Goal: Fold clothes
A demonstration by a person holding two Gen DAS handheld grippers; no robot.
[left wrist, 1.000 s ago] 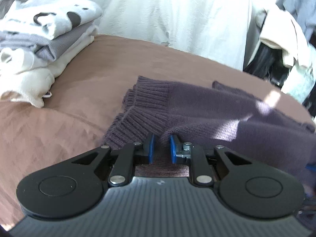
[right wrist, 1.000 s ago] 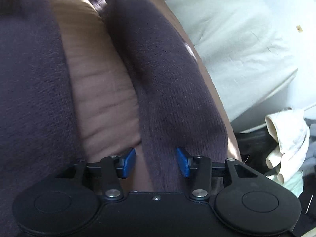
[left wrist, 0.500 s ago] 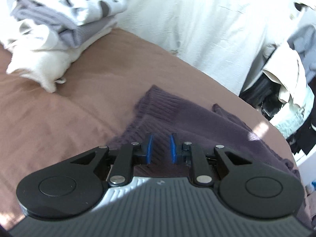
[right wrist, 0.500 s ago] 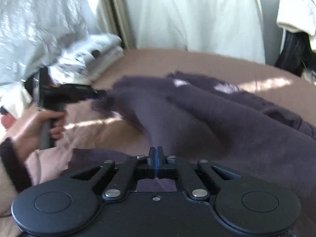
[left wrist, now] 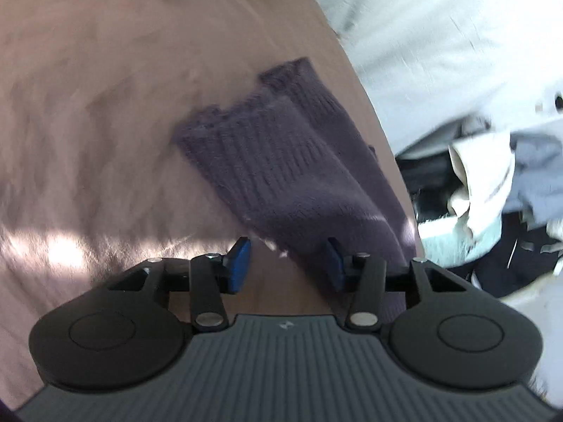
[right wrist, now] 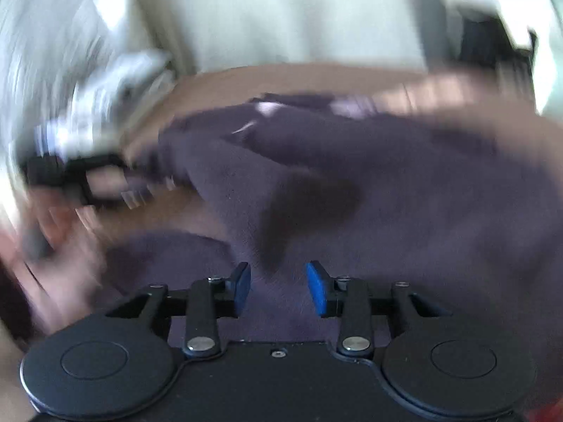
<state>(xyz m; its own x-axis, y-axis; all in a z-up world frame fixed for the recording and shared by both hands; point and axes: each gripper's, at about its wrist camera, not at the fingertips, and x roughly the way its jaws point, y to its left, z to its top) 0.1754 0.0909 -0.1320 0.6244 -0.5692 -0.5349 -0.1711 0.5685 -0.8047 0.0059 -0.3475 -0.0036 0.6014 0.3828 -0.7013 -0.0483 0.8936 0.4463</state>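
Left tool [left wrist: 286,263]: jaws apart and just been opening; blue pads clamp nothing, though the sweater's near edge lies under the right-hand pad.
Bed [left wrist: 105,123]: brown cover carrying the sweater, spreading to the sweater's left in the left wrist view, with a sunlit patch at lower left.
Sweater [left wrist: 281,168]: dark purple knit lying on the bed, its ribbed hem at the far end near the bed's right edge.
Pale sheet [left wrist: 440,35]: hanging beyond the bed, right of the sweater.
Clothes heap [left wrist: 492,183]: white, grey and dark items off the bed's right edge.
Right tool [right wrist: 278,286]: jaws apart and just been opening; nothing between the pads, sweater [right wrist: 387,183] spread below and ahead; view blurred.
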